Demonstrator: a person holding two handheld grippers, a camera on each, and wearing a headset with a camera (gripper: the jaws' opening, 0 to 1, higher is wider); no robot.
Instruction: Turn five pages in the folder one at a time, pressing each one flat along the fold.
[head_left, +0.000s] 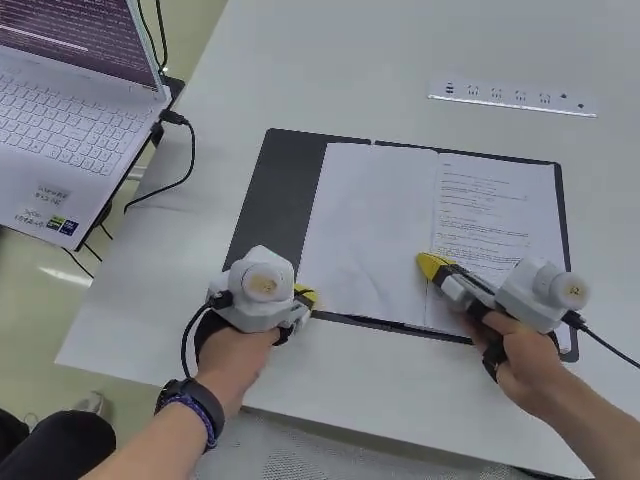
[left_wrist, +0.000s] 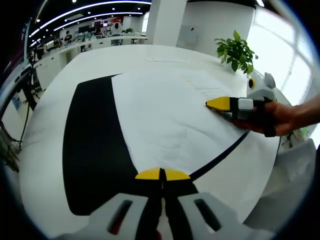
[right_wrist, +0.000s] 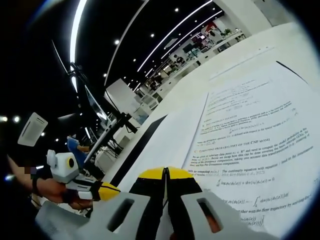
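Observation:
A black folder (head_left: 280, 190) lies open on the white table, with a blank turned page (head_left: 370, 225) on its left half and a printed page (head_left: 495, 215) on the right. My left gripper (head_left: 303, 297) is shut, its yellow tips (left_wrist: 162, 174) at the near edge of the blank page (left_wrist: 165, 115). My right gripper (head_left: 430, 264) is shut too, its yellow tips resting on the paper near the fold, beside the printed text (right_wrist: 250, 135). The right gripper (left_wrist: 220, 103) also appears in the left gripper view, and the left gripper (right_wrist: 102, 192) in the right gripper view.
An open white laptop (head_left: 60, 100) sits at the far left with a black cable (head_left: 175, 160) trailing toward the folder. A power strip (head_left: 512, 98) is set into the table at the back. A potted plant (left_wrist: 235, 50) stands beyond the folder.

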